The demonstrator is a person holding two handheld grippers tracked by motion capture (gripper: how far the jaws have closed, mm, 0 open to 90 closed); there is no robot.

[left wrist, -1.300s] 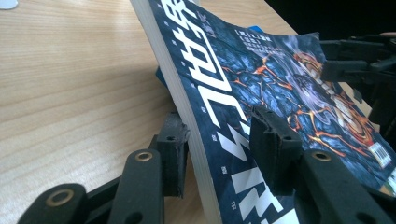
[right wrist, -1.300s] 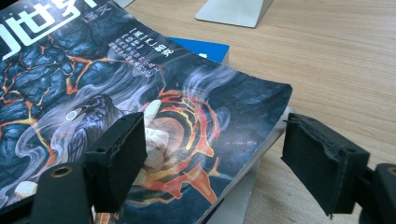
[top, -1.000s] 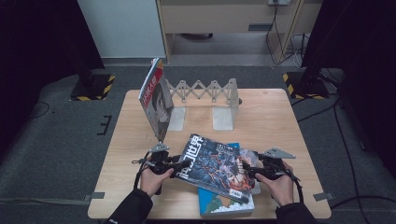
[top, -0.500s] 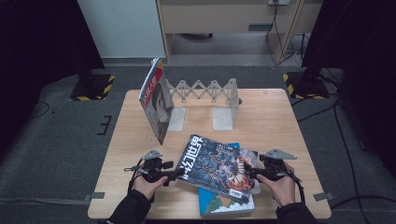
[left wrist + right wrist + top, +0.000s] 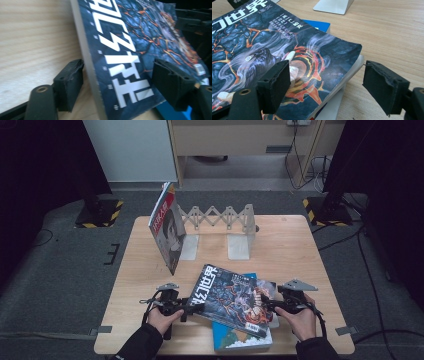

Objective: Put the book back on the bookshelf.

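Observation:
A dark magazine with large white characters and lava art lies skewed on a blue book near the table's front edge. My left gripper is at its left spine edge. In the left gripper view the spine runs between the two pads; the jaws have just been opening and stand apart from it. My right gripper is open around the magazine's right corner, one pad over the cover, the other off the edge above bare wood.
A second magazine stands tilted against a grey expanding rack at the back of the wooden table. Two metal bookend plates stand below the rack. Dark floor surrounds the table.
The left gripper has let go of the magazine's spine edge and drawn slightly back toward the near edge. The right gripper and the magazine have stayed put.

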